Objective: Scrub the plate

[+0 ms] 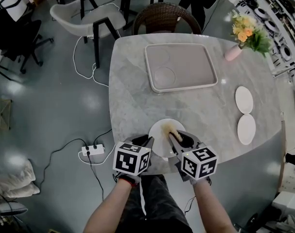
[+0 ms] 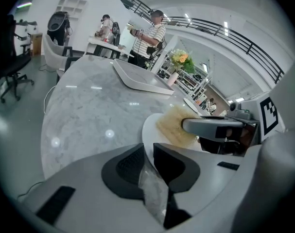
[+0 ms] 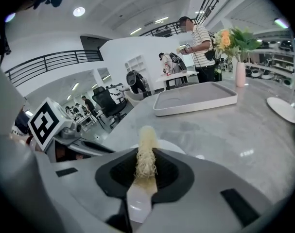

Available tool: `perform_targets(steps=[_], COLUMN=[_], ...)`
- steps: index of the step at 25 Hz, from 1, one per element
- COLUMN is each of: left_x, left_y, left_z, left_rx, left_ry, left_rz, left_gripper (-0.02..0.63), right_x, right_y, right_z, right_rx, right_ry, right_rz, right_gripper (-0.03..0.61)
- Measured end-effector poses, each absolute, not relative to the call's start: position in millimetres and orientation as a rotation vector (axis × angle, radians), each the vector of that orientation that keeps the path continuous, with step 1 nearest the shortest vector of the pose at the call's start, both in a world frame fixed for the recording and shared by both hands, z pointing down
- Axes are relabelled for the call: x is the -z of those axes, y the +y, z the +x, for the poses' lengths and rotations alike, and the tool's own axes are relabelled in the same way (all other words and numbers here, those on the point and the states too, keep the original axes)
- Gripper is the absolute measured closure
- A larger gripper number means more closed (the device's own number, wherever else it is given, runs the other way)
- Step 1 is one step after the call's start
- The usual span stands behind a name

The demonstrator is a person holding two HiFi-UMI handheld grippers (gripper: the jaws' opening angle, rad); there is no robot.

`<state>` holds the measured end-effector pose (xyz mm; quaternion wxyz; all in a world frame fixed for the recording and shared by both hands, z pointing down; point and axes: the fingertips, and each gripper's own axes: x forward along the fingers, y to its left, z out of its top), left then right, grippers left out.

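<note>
- Two marker cubes, one on each gripper, face up nearest the camera. The left forearm (image 1: pixel 107 205) and right forearm (image 1: pixel 213 208) rise from the lower edge and angle slightly inward toward the plate.
- The table (image 1: pixel 205 106) is rounded marble. Its near edge runs just under both grippers, and its left edge drops to open floor with a power strip (image 1: pixel 92 150) and cables.
- Bare tabletop lies open between the plate and the tray (image 1: pixel 182 67) farther back. Two small dishes (image 1: pixel 244 114) sit near the right edge, well apart from the work, and a vase (image 1: pixel 233 52) of flowers stands at the far right corner. A chair (image 1: pixel 163 17) stands beyond the far edge.
- The plate (image 1: pixel 157 136) lies flat at the near edge of the table, between the two grippers.
- The left gripper (image 2: pixel 148 153) has its jaws closed on the plate's near-left rim, which passes between the pads.
- The right gripper (image 3: pixel 146 155) has its jaws clamped on a fibrous yellow scrub pad (image 3: pixel 146 142). The pad sticks out past the jaw tips and rests on the plate's upper face.
</note>
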<state>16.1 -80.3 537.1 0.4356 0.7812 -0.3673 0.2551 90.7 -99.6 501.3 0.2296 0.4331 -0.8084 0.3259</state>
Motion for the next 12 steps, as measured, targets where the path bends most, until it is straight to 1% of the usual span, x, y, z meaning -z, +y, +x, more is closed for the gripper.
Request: perform_targets(steps=[7,12], left_x=[-538,-539], left_y=[-80,-80], left_z=[15,16], left_rx=[-0.634,-0.635], left_ry=[-0.922,-0.928], left_rz=[1.943,1.945], left_gripper=[0.543,0.543], right_x=[-500,-498], right_y=[-96,-77], right_z=[124,134], right_rx=[-0.887,-0.901], right_ry=[-2.165,-2.153], right_rz=[1.284,1.279], right_gripper=[0.505,0.505])
